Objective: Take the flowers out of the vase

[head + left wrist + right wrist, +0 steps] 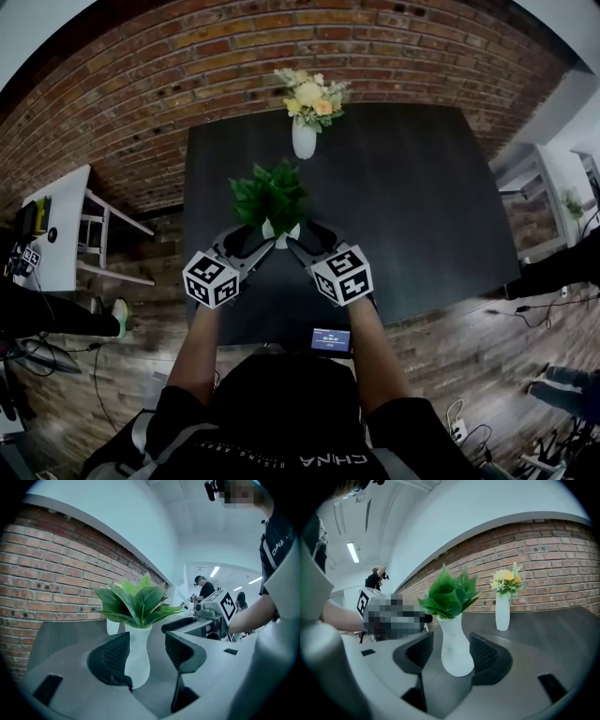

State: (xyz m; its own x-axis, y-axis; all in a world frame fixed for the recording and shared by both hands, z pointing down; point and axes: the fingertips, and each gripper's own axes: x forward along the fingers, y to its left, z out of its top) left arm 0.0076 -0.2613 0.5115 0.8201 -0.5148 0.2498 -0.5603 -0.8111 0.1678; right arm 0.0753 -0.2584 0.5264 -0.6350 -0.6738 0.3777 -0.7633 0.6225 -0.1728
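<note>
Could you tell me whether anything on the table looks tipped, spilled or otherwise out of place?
Nothing stands out: the leafy vase and the flower vase both stand upright on the dark table, nothing spilled.

Red brick wall (141,84) behind dark rectangular surface (412,206). Wooden plank floor (450,356) all round. White side table (56,234) at left (small dark items on it, unclear). Small lit screen (331,340) at surface's near edge. White shelf frame (527,192) right.
</note>
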